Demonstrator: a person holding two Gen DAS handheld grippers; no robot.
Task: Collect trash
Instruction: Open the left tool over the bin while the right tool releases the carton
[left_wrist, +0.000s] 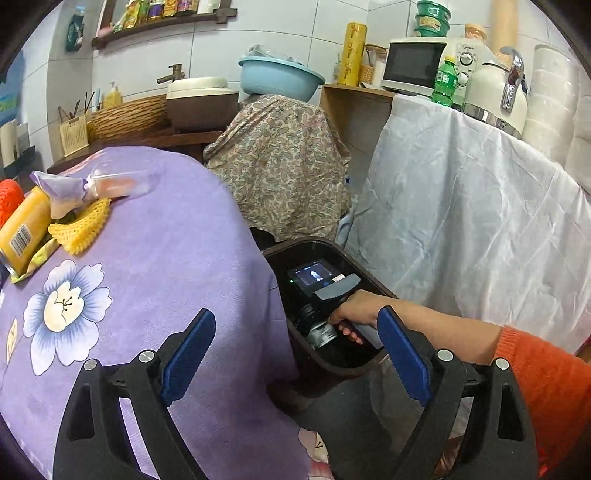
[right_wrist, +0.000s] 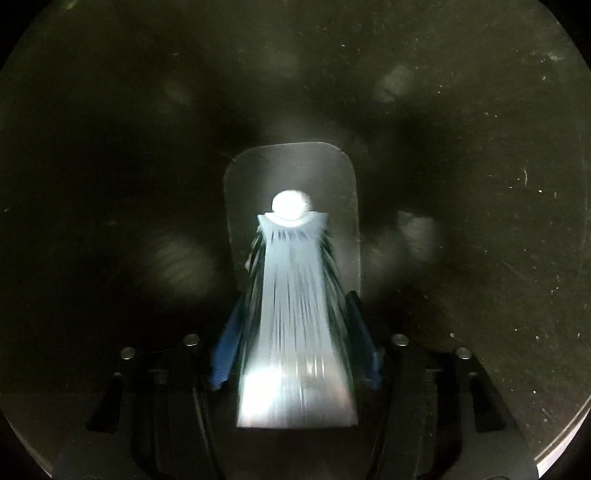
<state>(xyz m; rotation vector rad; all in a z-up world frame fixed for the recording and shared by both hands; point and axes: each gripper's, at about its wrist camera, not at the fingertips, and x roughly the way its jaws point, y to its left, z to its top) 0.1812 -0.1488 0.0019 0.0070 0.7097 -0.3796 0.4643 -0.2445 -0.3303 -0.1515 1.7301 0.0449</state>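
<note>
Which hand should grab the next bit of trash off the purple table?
Left, probably. The left gripper is open and empty above the purple tablecloth, facing the yellow foam net. The right gripper is down inside the dark bin with a pale blurred item between its fingers.

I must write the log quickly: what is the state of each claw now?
Left claw: open, holding nothing, above the purple cloth.
Right claw: down inside the dark bin, a pale bottle between its pads; grip cannot be told.

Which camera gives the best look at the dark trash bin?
The left wrist view: it shows the bin whole from outside, beside the purple tablecloth, with the right gripper's body reaching in. The right wrist view shows only its dark inside.
</note>
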